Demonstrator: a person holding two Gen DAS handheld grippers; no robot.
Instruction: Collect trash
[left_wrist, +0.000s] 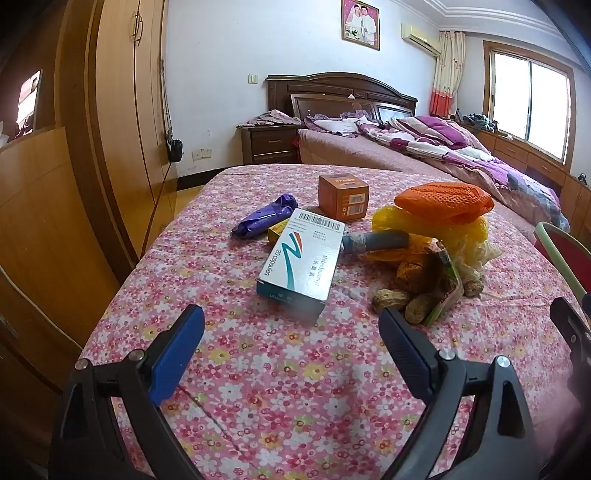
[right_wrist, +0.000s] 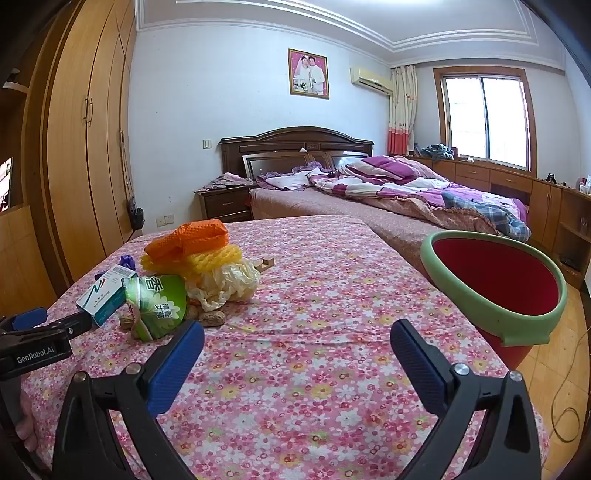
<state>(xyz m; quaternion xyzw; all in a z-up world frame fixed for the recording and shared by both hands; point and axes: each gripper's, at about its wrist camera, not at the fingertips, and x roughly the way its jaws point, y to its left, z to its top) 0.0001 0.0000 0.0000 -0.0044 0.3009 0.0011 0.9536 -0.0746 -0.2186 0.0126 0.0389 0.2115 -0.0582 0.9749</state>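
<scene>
Trash lies on a table with a pink floral cloth (left_wrist: 277, 387). A white and teal capsule box (left_wrist: 301, 264) lies just ahead of my open, empty left gripper (left_wrist: 291, 325). Behind it are a purple wrapper (left_wrist: 264, 216), an orange box (left_wrist: 343, 195), a grey tube (left_wrist: 376, 240), orange and yellow mesh nets (left_wrist: 443, 203), peanuts (left_wrist: 406, 301) and a green snack packet (right_wrist: 157, 302). My right gripper (right_wrist: 297, 338) is open and empty over bare cloth (right_wrist: 314, 387). A red bin with a green rim (right_wrist: 495, 284) stands at the table's right edge.
A bed with purple bedding (right_wrist: 406, 192) lies beyond the table. A wooden wardrobe (left_wrist: 110, 129) runs along the left wall. Low cabinets (right_wrist: 535, 199) sit under the window at right. A small wooden piece (right_wrist: 266, 263) lies behind the nets.
</scene>
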